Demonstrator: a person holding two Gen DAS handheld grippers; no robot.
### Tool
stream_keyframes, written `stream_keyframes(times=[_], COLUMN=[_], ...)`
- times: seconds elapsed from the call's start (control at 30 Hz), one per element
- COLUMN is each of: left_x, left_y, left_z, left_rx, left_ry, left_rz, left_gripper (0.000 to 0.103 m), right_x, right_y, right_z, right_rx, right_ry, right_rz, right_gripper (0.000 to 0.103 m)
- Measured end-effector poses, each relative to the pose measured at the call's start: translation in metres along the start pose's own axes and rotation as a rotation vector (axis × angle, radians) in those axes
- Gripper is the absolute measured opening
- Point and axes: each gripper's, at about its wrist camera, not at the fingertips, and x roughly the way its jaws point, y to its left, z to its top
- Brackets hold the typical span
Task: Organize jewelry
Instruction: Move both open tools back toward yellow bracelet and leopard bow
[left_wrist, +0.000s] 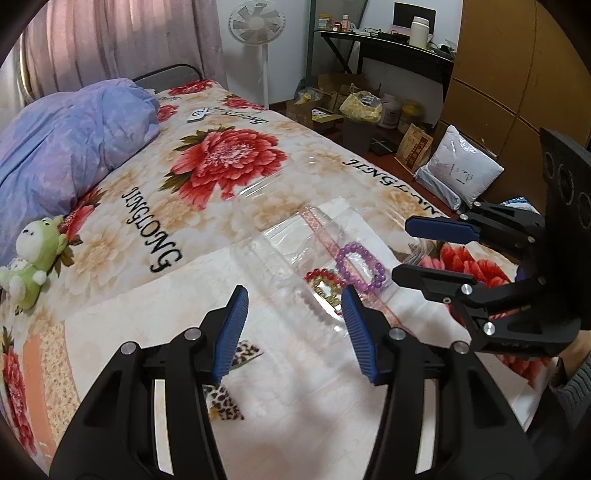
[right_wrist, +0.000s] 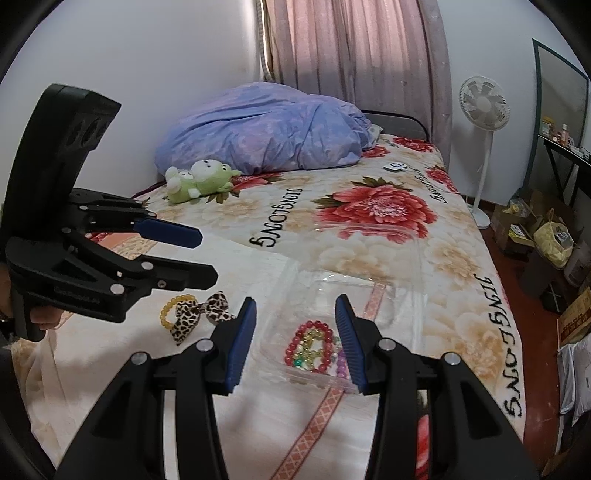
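Clear plastic box holds round beaded bracelets; leopard bow outside.

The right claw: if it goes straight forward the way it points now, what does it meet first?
Probably the clear plastic box. The open right claw points at the red bead bracelet lying inside, so the box's near wall likely comes first; depth is unclear.

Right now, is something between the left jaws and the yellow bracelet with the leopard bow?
Nothing visible. The yellow bracelet and bow lie bare on the blanket, outside the clear box; the left gripper hovers just above, jaws open.
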Motion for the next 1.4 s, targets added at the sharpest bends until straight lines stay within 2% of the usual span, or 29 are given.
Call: stream_keyframes(times=[0.27, 0.7, 1.1, 1.4], left_x=[-0.013, -0.010, 0.027, 0.052], left_y=[0.035, 0.098, 0.132, 0.146], left_z=[-0.017, -0.072, -0.121, -0.139], left_rx=[-0.049, -0.117, -0.146, -0.167], left_ry=[-0.001, 0.053, 0.129, 0.166], left_rz=[0.028, 0.063, 0.030, -0.017], left_gripper=[0.052, 0.052, 0.052, 0.052], right_x=[0.020, 0.066, 0.107, 0.127], right_y=[0.038, 0.101, 0.142, 0.157], right_z=[0.011, 0.015, -0.005, -0.018], right_rx=[-0.047, -0.156, -0.261, -0.302], right_ry=[0.010, 0.089, 0.224, 0.301], right_rz=[0.041, 0.087, 0.116, 0.139], right_gripper=[0.045, 0.045, 0.045, 0.045])
